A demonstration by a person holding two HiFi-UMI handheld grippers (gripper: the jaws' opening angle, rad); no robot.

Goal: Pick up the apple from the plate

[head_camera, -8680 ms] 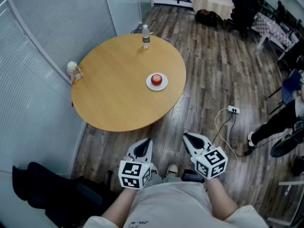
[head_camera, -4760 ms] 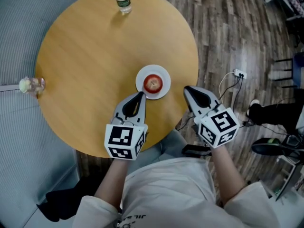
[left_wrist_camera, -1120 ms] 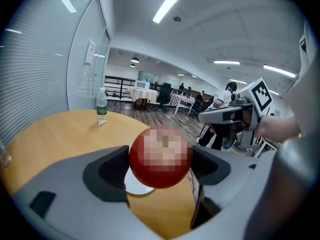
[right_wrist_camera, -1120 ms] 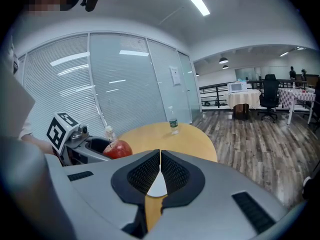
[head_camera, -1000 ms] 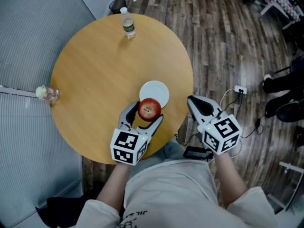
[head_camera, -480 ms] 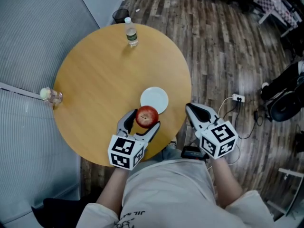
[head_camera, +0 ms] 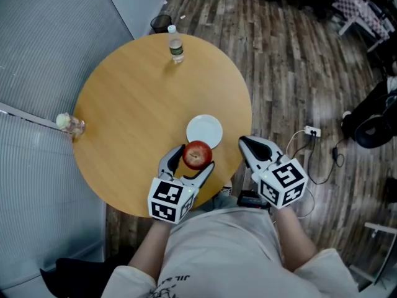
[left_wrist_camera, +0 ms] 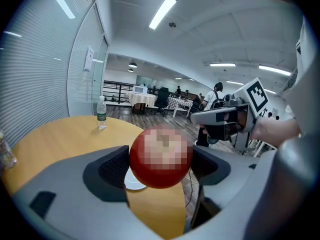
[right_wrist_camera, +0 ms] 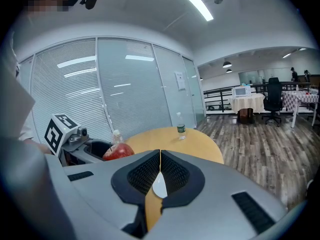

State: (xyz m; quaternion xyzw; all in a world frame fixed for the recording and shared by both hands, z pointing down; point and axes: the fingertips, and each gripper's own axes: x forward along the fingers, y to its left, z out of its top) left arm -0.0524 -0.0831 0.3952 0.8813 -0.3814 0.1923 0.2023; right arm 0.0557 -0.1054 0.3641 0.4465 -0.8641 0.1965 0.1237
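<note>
Left claw (head_camera: 193,159) grips round red apple (head_camera: 197,154) (seemingly glossy); right claw (head_camera: 244,142) clenched, empty.

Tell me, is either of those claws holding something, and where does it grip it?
The left gripper holds the red apple, its jaws pressing the apple's two opposite sides. The right gripper is shut on nothing.

Left claw (head_camera: 193,159) clamped on apple (head_camera: 197,154), raised; right claw (head_camera: 244,141) closed, empty, alongside.

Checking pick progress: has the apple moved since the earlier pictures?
Yes. The apple is off the plate, toward the person, held in the left tool.
</note>
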